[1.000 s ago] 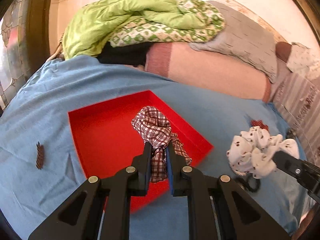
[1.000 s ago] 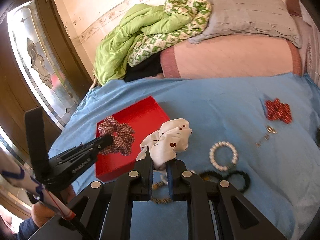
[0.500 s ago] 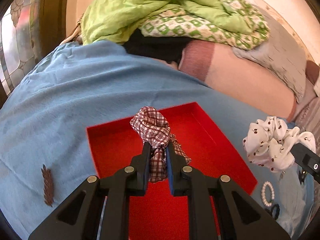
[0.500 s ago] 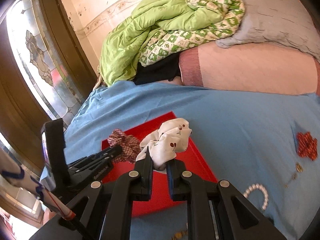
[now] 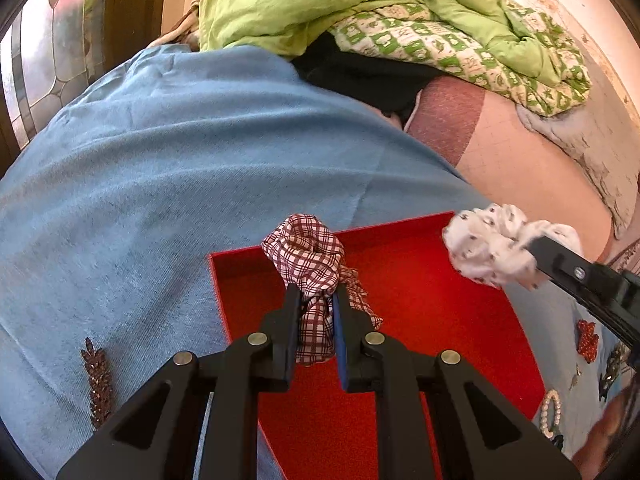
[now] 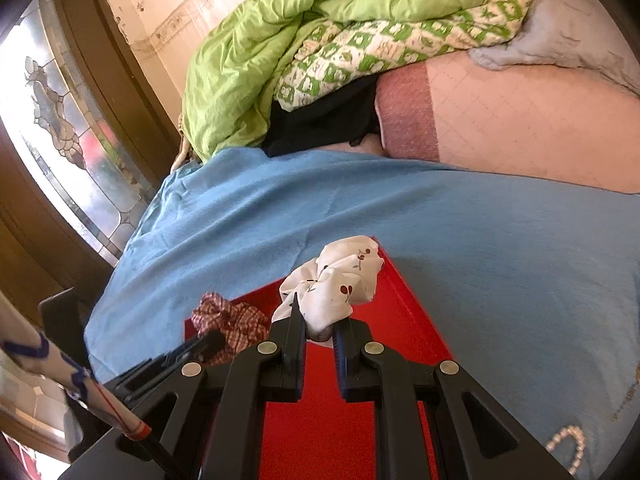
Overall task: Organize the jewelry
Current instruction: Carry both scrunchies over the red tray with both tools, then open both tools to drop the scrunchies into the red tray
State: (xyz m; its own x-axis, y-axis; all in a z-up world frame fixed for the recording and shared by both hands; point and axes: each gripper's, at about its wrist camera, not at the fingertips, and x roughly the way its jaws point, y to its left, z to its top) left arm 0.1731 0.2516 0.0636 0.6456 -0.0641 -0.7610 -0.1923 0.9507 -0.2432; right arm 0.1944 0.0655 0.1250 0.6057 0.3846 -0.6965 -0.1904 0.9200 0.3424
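Left gripper [image 5: 316, 304]: jaws clamped on the plaid scrunchie [image 5: 310, 258], which bunches above the tips with a tail hanging down between them. It hangs over the near-left part of the red tray [image 5: 420, 312], not resting on the floor of it as far as I can tell.

Right gripper [image 6: 318, 320]: jaws clamped on the white cherry-print scrunchie [image 6: 340, 280], held over the tray's far right corner [image 6: 394, 276].

The tray sits on the blue bedspread [image 5: 180, 168]; its inside looks bare, with no dividers visible.

Step in hand, as I judge it: set both scrunchies down inside the tray. To do it well:
- lower each until the cloth touches the tray floor before opening, so nothing bounces over the low wall;
- keep the two apart, plaid at the left side, white at the right, so the grippers do not foul each other;
- bring the white one inward from the corner first; it looks close to the rim.

Still loose on the bedspread: a dark leaf-shaped hair clip [image 5: 98, 388] left of the tray, a pearl bracelet [image 5: 550, 414] and a red beaded piece [image 5: 587, 340] to its right.

Far edge of the bed: a green quilt [image 5: 320, 4] heaped on pillows.
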